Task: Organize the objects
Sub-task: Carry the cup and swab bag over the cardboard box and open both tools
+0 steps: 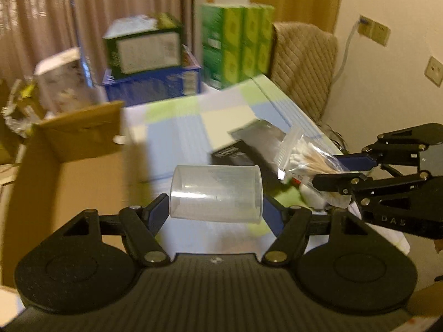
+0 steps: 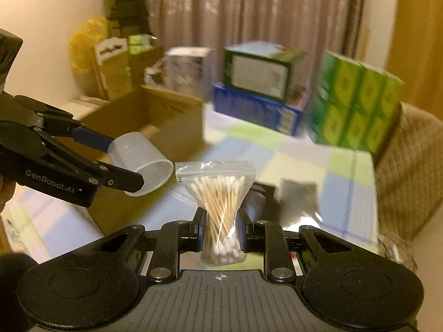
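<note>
Both hands are loaded and lifted off the table (image 1: pixel 177 127), so the step in hand looks like carrying each item to the open cardboard box (image 1: pixel 69 166) on the left. To do it well, I would bring the left gripper (image 1: pixel 216 213) over the box opening first and set its load low inside before letting go, since a light plastic cup (image 1: pixel 216 193) dropped from height may bounce or roll. It holds that clear cup on its side, fingers closed against the two ends, rim toward the right. The right gripper (image 2: pixel 220 229) has its fingers pinched narrowly around the middle of a small zip bag of cotton swabs (image 2: pixel 218 193), bag upright with its seal on top; a squeeze this tight is fine for swabs (they bend little), but the slippery film could slide, so keep the bag vertical while moving. In pose, the left gripper points forward along the table, level, with the box just to its left; the right one sits close beside it, angled inward, so their loads nearly meet. Keep them apart during the move.
</note>
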The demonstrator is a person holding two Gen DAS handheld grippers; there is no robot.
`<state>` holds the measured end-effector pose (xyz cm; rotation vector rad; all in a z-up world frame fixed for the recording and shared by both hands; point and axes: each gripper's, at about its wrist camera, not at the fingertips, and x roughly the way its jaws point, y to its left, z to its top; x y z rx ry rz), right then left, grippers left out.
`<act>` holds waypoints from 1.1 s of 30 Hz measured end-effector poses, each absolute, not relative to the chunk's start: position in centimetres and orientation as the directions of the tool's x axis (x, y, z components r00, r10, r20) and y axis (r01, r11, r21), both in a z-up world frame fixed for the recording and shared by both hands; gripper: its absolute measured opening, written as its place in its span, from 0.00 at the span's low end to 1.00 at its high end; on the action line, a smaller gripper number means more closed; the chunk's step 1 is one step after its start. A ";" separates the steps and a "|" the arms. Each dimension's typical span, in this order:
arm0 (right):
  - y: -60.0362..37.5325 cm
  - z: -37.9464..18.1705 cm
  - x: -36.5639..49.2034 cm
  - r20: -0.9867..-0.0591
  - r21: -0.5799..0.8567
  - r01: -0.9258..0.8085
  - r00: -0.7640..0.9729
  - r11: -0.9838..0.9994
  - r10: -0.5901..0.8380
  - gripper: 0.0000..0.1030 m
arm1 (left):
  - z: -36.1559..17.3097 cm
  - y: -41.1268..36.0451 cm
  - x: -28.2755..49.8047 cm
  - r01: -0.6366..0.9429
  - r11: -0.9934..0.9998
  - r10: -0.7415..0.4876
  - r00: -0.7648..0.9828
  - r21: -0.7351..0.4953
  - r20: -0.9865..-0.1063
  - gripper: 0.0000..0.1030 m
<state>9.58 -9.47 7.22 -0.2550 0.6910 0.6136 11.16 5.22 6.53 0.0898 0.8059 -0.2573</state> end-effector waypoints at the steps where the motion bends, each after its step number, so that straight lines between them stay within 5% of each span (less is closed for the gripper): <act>1: -8.3 7.5 9.5 -0.659 -0.015 -0.621 0.596 0.784 0.459 0.19 | 7.0 6.4 10.8 0.246 0.969 -0.172 0.671 -0.003 -0.722 0.66; 11: 2.3 7.0 11.5 -0.670 0.140 -0.692 0.461 0.709 0.582 0.19 | 8.5 18.1 9.3 0.057 0.995 0.021 0.683 0.082 -0.730 0.66; 22: 7.4 4.7 14.1 -0.696 0.167 -0.693 0.421 0.701 0.582 0.19 | 5.6 22.8 10.3 0.008 0.998 0.041 0.654 0.061 -0.756 0.66; 23: 7.4 4.6 14.3 -0.696 0.170 -0.691 0.420 0.702 0.582 0.19 | 5.3 23.0 10.4 0.004 0.998 0.039 0.656 0.055 -0.754 0.68; 25: 7.5 4.5 14.7 -0.697 0.173 -0.689 0.419 0.703 0.582 0.19 | 4.9 23.2 10.7 -0.016 0.999 0.046 0.657 0.047 -0.752 0.86; 33: 8.1 4.0 15.0 -0.698 0.189 -0.691 0.405 0.698 0.590 0.19 | 5.1 23.9 10.1 -0.027 0.998 0.060 0.668 0.056 -0.741 0.85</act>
